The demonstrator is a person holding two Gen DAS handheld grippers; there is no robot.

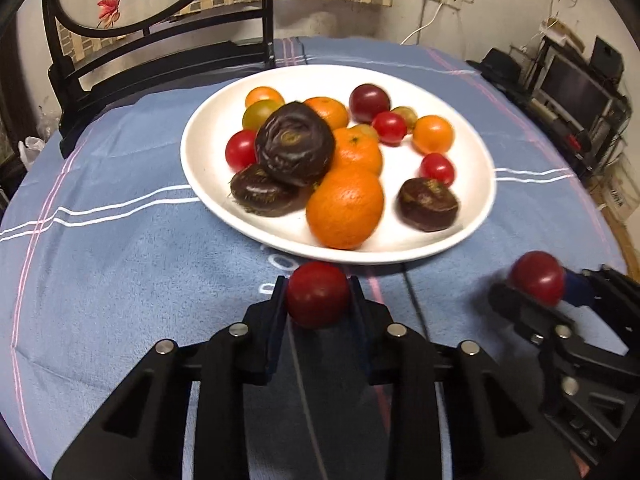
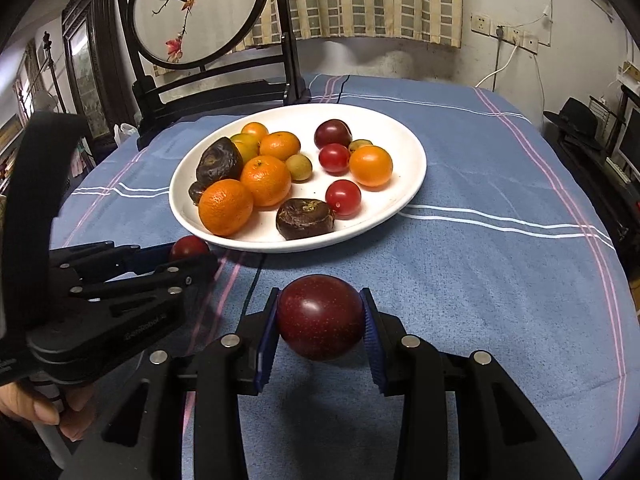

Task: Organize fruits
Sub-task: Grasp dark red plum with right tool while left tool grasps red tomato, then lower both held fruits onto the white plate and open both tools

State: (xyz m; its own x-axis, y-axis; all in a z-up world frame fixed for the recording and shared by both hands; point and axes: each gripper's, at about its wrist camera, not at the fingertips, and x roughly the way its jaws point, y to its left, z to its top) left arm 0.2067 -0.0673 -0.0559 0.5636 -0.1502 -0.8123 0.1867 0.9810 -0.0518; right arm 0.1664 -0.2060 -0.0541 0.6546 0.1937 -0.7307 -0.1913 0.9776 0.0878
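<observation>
A white plate (image 1: 476,204) (image 2: 404,184) on the blue tablecloth holds several oranges, red cherry tomatoes, dark water chestnuts and a dark red plum. My left gripper (image 1: 318,298) is shut on a red cherry tomato (image 1: 318,294) just in front of the plate's near rim; it also shows in the right wrist view (image 2: 192,254) with the tomato (image 2: 189,246). My right gripper (image 2: 320,326) is shut on a dark red plum (image 2: 320,322) above the cloth in front of the plate; it also shows at the right in the left wrist view (image 1: 538,286) with the plum (image 1: 538,276).
A dark wooden stand with a round embroidered screen (image 2: 200,12) stands behind the plate at the table's far left. A thin black cable (image 2: 256,276) runs across the cloth under the plate. Shelves with electronics (image 1: 576,96) stand beyond the table's right edge.
</observation>
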